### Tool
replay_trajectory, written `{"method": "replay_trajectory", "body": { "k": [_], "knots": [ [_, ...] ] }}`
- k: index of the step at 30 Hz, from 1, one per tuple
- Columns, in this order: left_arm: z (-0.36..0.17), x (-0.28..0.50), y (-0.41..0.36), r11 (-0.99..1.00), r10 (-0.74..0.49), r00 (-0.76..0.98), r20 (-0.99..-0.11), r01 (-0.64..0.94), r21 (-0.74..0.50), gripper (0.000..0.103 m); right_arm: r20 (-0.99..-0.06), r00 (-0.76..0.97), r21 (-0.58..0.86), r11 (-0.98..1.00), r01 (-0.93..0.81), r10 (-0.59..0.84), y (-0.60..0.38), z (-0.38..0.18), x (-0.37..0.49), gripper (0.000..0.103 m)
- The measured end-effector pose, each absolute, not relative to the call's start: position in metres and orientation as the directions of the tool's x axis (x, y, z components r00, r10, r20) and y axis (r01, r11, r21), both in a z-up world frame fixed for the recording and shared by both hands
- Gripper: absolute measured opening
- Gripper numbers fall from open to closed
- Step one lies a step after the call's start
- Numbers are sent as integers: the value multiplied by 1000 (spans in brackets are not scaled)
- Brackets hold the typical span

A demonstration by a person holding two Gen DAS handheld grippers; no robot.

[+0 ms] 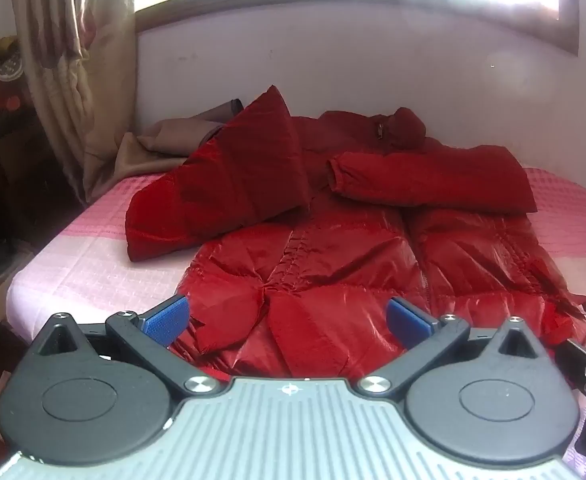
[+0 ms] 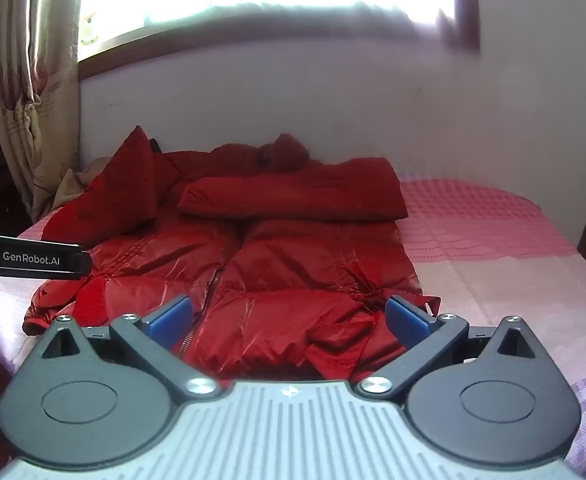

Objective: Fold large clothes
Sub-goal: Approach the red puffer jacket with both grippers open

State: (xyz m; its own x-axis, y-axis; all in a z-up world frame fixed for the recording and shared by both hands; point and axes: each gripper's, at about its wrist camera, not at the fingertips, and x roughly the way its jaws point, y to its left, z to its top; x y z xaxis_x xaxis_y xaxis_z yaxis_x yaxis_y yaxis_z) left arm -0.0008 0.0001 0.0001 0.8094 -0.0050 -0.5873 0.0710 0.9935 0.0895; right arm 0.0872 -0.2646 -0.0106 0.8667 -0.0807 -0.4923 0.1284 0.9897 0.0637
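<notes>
A shiny red puffer jacket [image 1: 333,256] lies zipped, front up, on the pink bed [image 1: 93,264], hem toward me. One sleeve [image 1: 433,180] is folded flat across the chest; the other sleeve [image 1: 229,176] stands up in a peak at the left. My left gripper [image 1: 289,320] is open, its blue pads either side of the hem's left part, empty. In the right wrist view the jacket [image 2: 293,264] fills the middle, and my right gripper [image 2: 289,320] is open over the hem's right part, empty.
A tan cloth [image 1: 149,148] lies bunched at the bed's far left by the curtain [image 1: 73,60]. A white wall and bright window stand behind the bed. The left gripper's body [image 2: 29,260] shows at the left edge of the right wrist view. The pink bedspread [image 2: 493,248] lies at the right.
</notes>
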Motion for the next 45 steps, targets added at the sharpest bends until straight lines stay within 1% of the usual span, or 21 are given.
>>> {"method": "replay_trajectory", "body": {
  "k": [4,6,17,30,41,45],
  "knots": [
    [-8,0,1,994,-7,804,-594,68,81,103,-487,868,31,991,132,-100,-258,-11,86,103],
    [-12,2,-1,994,-5,797,-604,70,85,103,-513,855,51,991,122,-79,-260,-11,91,103],
    [-21,20,2,994,-10,764,-645,76,74,103,-530,848,76,994,82,-29,-256,-18,99,103],
    [-28,34,6,993,14,759,-651,65,97,103,-562,826,115,993,34,37,-253,-24,113,103],
    [-33,47,14,992,40,762,-646,47,116,103,-586,807,119,993,-1,71,-242,-29,125,103],
    [-36,57,25,995,19,744,-667,50,84,103,-593,801,116,993,-10,78,-239,-30,129,103]
  ]
}}
